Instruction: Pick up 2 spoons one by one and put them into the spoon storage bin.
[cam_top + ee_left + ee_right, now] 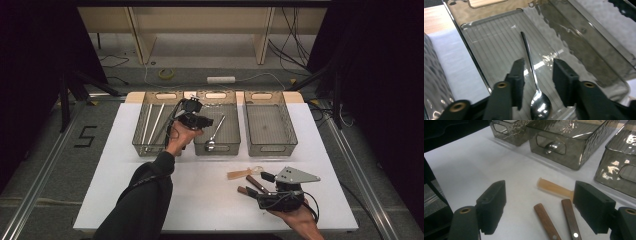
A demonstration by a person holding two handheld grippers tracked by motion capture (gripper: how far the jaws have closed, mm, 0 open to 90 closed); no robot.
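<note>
**Spoon lies in the middle bin between parted jaws**

The spoon lies flat on the ribbed floor of the middle bin, its bowl toward the near wall and its handle slanting away toward the far wall. In the left gripper view the left tool hangs over it with its two black jaws standing apart on either side of the handle; the pads do not press on the metal, so the spoon rests free. The person's left hand holds this tool above the near end of that bin.

Three smoky clear bins stand side by side along the far edge of the desk. The left bin holds long thin sticks; the right bin stands at the far right.

Near the desk's near right corner, the right tool is held low with its jaws wide apart and gripping nothing. Between and just ahead of them lie two brown wooden handles side by side, and a pale wooden handle lies just beyond, toward the bins.
</note>
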